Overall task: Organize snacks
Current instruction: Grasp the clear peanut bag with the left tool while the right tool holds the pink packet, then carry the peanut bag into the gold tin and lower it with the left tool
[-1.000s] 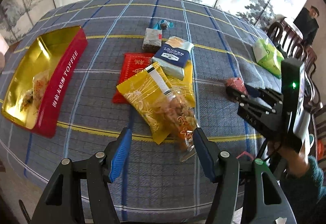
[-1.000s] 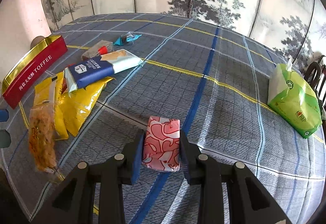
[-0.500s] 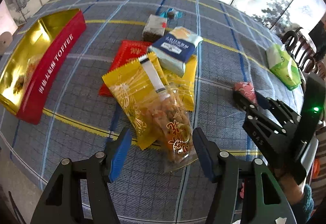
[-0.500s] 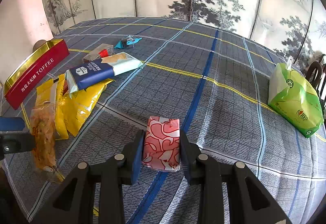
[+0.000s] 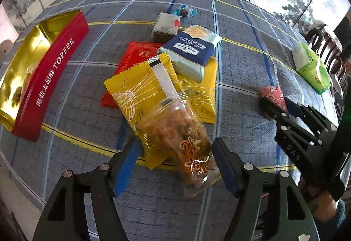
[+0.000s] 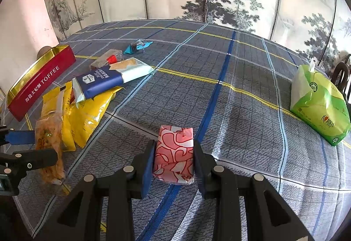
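Note:
My left gripper [image 5: 175, 164] is open, its jaws either side of a clear bag of orange snacks [image 5: 182, 142] that lies on yellow packets [image 5: 140, 96]. A blue-and-white packet [image 5: 190, 52], a red packet [image 5: 136, 54], a dark bar [image 5: 165, 27] and a teal-wrapped sweet [image 5: 184, 11] lie behind. A red and gold TOFFEE tin [image 5: 50, 74] is at the left. My right gripper [image 6: 173, 160] is shut on a pink patterned packet [image 6: 174, 153] just above the cloth; it also shows in the left wrist view [image 5: 273, 97].
A green tissue pack [image 6: 318, 107] sits at the right on the blue plaid tablecloth [image 6: 219, 87]. Painted folding screens stand behind the table. Dark wooden chairs [image 5: 326, 43] stand at the far right. The table's near edge is just below my grippers.
My left gripper has moved forward and down, so its jaws now flank the clear snack bag. My right gripper has kept hold of the pink packet and barely moved.

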Tool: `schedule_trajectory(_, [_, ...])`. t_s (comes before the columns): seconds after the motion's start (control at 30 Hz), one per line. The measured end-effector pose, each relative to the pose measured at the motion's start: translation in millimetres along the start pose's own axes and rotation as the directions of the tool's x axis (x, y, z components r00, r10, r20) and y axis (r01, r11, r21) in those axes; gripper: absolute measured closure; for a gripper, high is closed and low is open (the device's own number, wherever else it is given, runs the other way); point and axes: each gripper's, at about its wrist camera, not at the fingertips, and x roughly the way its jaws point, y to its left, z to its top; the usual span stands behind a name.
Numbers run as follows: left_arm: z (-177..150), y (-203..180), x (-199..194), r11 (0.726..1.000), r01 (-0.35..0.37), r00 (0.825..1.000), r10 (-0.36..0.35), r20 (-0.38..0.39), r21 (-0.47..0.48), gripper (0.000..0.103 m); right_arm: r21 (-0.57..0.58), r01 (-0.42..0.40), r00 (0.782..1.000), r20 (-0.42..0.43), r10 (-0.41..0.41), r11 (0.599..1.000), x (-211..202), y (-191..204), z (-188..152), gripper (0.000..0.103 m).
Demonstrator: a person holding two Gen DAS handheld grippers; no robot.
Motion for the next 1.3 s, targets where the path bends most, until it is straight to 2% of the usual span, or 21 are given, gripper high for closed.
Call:
schedule_trajectory(0.23, [1,23,-2,1.0,-0.018,1.0,0.018,-0.005,-0.023,0.037,0.0,0.0,1.0,0.0,0.0,1.0,0,0,0,0.071])
schedule_trajectory(0.5, [0,40,-4,1.0,-0.001,1.0,0.001,0.004,-0.022,0.039,0.0,0.0,1.0,0.0,0.0,1.0,0,0,0,0.071])
schedule_trajectory(0.6, [4,46,-5,1.0,0.002,1.0,-0.001,0.015,-0.02,0.048,0.0,0.0,1.0,0.0,0.0,1.0,0,-1,-1,0.071])
schedule_trajectory(0.7, [9,53,-5,1.0,0.001,1.0,-0.001,0.017,-0.01,0.05,0.0,0.0,1.0,0.0,0.0,1.0,0,-1,-1,0.071])
schedule_trajectory(0.77, [11,58,-6,1.0,0.0,1.0,0.0,0.026,-0.012,0.063,0.0,0.0,1.0,0.0,0.0,1.0,0,-1,0,0.071])
schedule_trajectory(1.3, [14,78,-17,1.0,-0.003,0.999,0.002,0.039,0.026,0.065,-0.007,0.032,0.999,-0.002,-0.032,0.999,0,3,-1,0.071])
